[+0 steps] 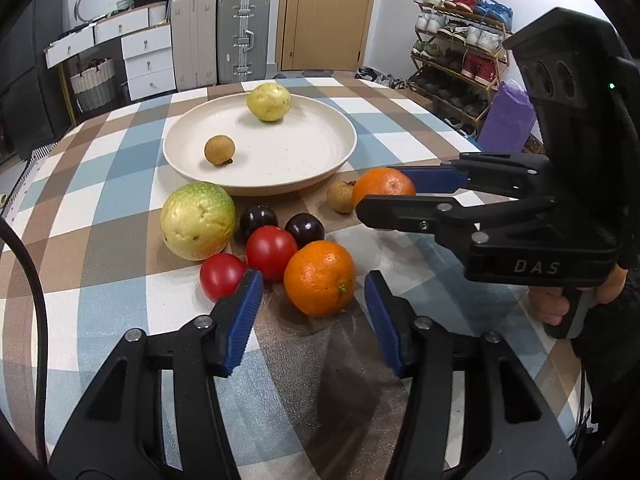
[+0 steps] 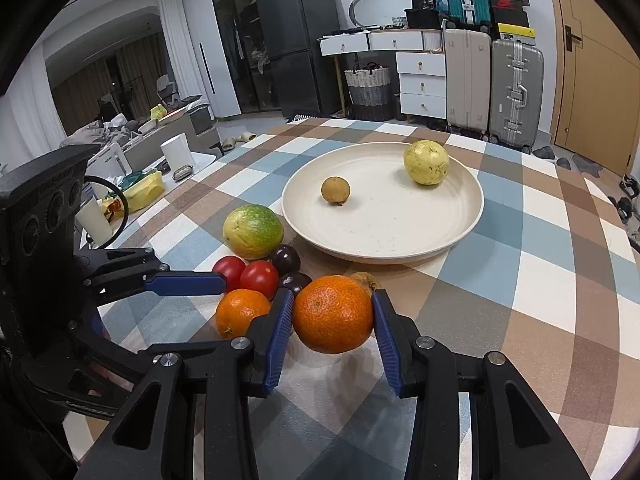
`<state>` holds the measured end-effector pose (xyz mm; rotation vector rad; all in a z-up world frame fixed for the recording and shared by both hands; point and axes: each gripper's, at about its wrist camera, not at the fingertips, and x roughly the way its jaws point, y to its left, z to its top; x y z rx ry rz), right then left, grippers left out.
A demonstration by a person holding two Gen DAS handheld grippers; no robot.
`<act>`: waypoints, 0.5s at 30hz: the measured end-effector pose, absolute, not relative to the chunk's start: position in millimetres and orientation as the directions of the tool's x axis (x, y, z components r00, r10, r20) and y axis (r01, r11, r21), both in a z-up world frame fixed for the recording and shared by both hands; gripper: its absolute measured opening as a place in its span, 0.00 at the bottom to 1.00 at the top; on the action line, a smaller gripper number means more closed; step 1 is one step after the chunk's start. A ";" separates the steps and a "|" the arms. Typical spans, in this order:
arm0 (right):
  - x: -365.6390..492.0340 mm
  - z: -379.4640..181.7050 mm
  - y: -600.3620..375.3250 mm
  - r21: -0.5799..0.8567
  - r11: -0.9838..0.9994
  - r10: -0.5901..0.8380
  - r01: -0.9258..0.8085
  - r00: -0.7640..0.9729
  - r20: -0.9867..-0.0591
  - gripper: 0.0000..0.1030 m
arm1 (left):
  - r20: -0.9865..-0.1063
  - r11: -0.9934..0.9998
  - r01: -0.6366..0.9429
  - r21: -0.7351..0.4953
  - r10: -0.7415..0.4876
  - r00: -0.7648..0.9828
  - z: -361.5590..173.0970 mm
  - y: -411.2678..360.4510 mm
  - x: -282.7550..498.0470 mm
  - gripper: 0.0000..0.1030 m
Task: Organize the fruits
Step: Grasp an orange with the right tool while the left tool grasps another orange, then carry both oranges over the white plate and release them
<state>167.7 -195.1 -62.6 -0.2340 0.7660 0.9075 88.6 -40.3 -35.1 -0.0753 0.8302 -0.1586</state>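
We grip one orange (image 2: pixel 333 314) in our right gripper (image 2: pixel 332 336), while our left gripper (image 1: pixel 314 312) stands parted around the nearer orange (image 1: pixel 320 278), untouching.

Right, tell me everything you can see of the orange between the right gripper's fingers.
The orange is round, bright orange, with pebbled, slightly glossy peel and a small dimple on its upper face. It looks whole and unbruised. The right gripper clamps it, one blue ribbed pad on each side. In the left wrist view it sits in front of the cream plate, beside a small brown fruit. Whether it rests on the checked tablecloth or hangs just above cannot be told.
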 end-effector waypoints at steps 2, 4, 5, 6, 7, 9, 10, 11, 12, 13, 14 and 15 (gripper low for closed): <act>167.6 -62.5 -195.1 0.126 0.612 0.621 -0.780 0.377 -0.687 0.40 | -0.732 0.986 0.108 -0.131 -0.169 0.660 -36.3 -40.0 90.9 0.48; 167.2 -62.5 -195.1 0.124 0.613 0.620 -0.780 0.377 -0.688 0.40 | -0.737 0.986 0.107 -0.128 -0.167 0.654 -38.0 -39.9 93.7 0.43; 167.2 -62.6 -195.1 0.124 0.613 0.620 -0.780 0.378 -0.687 0.40 | -0.739 0.985 0.110 -0.132 -0.171 0.652 -38.5 -39.8 94.8 0.42; 167.3 -62.7 -195.0 0.124 0.614 0.619 -0.780 0.378 -0.688 0.40 | -0.740 0.984 0.113 -0.136 -0.176 0.650 -38.9 -39.9 95.6 0.40; 167.7 -63.0 -194.9 0.123 0.615 0.618 -0.779 0.379 -0.689 0.40 | -0.738 0.984 0.116 -0.137 -0.179 0.650 -38.9 -40.5 95.8 0.38; 167.7 -63.2 -195.1 0.122 0.615 0.616 -0.779 0.379 -0.691 0.40 | -0.736 0.983 0.129 -0.130 -0.183 0.652 -38.8 -42.7 95.2 0.35; 167.7 -63.1 -195.3 0.122 0.615 0.616 -0.779 0.379 -0.690 0.40 | -0.735 0.984 0.132 -0.123 -0.179 0.654 -38.6 -43.8 94.7 0.34; 167.9 -63.2 -195.1 0.122 0.615 0.617 -0.779 0.379 -0.690 0.40 | -0.734 0.984 0.133 -0.119 -0.177 0.655 -37.9 -44.9 93.6 0.34; 167.8 -63.3 -195.0 0.122 0.615 0.616 -0.779 0.379 -0.691 0.40 | -0.734 0.984 0.134 -0.119 -0.178 0.656 -37.7 -45.1 93.2 0.34; 167.8 -63.2 -195.0 0.121 0.616 0.616 -0.779 0.379 -0.691 0.40 | -0.732 0.983 0.136 -0.124 -0.183 0.656 -37.5 -44.5 93.4 0.34; 167.9 -63.4 -195.0 0.121 0.616 0.615 -0.778 0.379 -0.691 0.40 | -0.730 0.981 0.142 -0.135 -0.195 0.655 -37.0 -44.0 93.2 0.34; 167.9 -63.4 -195.0 0.121 0.615 0.616 -0.779 0.379 -0.690 0.40 | -0.727 0.980 0.145 -0.139 -0.200 0.657 -36.2 -44.1 92.2 0.34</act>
